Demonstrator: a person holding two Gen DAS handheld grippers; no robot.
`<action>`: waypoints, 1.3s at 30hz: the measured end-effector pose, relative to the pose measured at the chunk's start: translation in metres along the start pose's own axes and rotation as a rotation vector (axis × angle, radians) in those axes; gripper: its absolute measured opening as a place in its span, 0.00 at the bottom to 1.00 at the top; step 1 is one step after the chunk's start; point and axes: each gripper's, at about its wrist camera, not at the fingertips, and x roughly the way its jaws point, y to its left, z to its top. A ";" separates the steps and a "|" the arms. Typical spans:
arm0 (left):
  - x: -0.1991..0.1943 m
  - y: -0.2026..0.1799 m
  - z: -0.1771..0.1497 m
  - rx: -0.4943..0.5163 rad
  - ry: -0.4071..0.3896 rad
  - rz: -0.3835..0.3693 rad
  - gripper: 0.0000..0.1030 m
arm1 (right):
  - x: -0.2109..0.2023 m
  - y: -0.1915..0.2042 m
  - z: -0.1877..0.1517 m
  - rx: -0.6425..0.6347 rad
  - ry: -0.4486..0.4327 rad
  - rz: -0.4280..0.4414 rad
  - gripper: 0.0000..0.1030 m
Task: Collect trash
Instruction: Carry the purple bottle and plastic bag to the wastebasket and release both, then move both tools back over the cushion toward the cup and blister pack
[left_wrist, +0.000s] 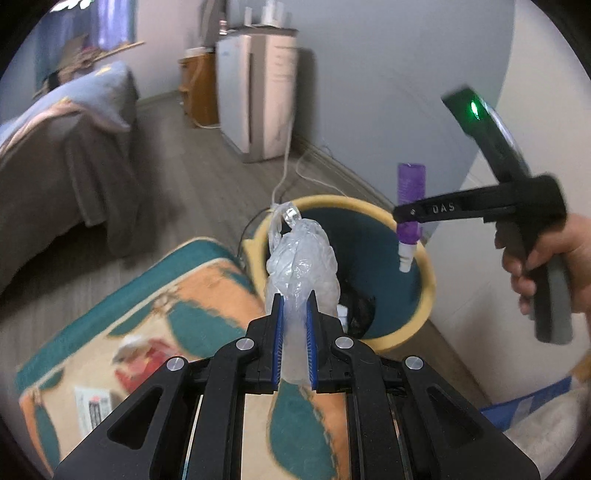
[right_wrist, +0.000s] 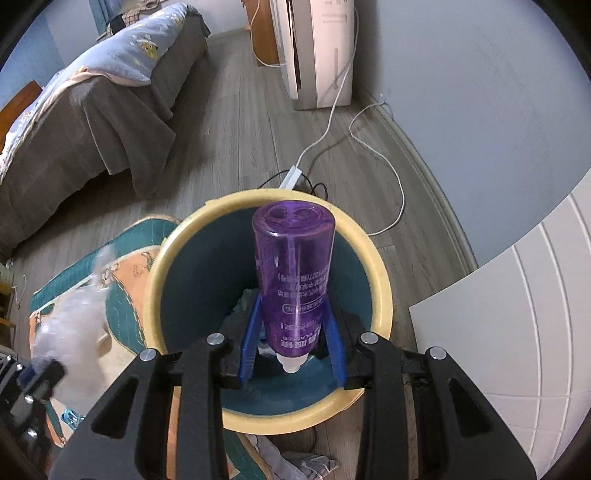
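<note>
My left gripper (left_wrist: 294, 301) is shut on a crumpled clear plastic bottle (left_wrist: 301, 266) and holds it by the near left rim of the trash bin (left_wrist: 424, 291). The bin is teal inside with a yellow rim (right_wrist: 384, 295). My right gripper (right_wrist: 293, 306) is shut on a purple spray bottle (right_wrist: 295, 273), cap end down, above the bin's opening. In the left wrist view the purple bottle (left_wrist: 410, 184) hangs in the right gripper (left_wrist: 404, 216) over the bin's far right side. The clear bottle shows blurred at the left of the right wrist view (right_wrist: 74, 317).
Dark trash (left_wrist: 360, 310) lies in the bin's bottom. A patterned teal and orange rug (left_wrist: 177, 317) carries paper scraps (left_wrist: 92, 404). A bed (right_wrist: 92, 103) stands left, a white appliance (right_wrist: 317, 51) at the wall, cables (right_wrist: 369, 140) on the floor, a white door (right_wrist: 517, 314) right.
</note>
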 end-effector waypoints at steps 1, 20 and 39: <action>0.007 -0.005 0.005 0.016 0.008 0.006 0.12 | 0.000 -0.001 0.001 0.005 0.001 0.006 0.31; -0.001 0.005 0.019 0.018 -0.077 0.101 0.92 | -0.008 -0.001 0.012 0.037 -0.055 0.016 0.92; -0.118 0.111 -0.050 -0.144 -0.076 0.306 0.94 | -0.032 0.083 0.006 -0.072 -0.088 0.055 0.94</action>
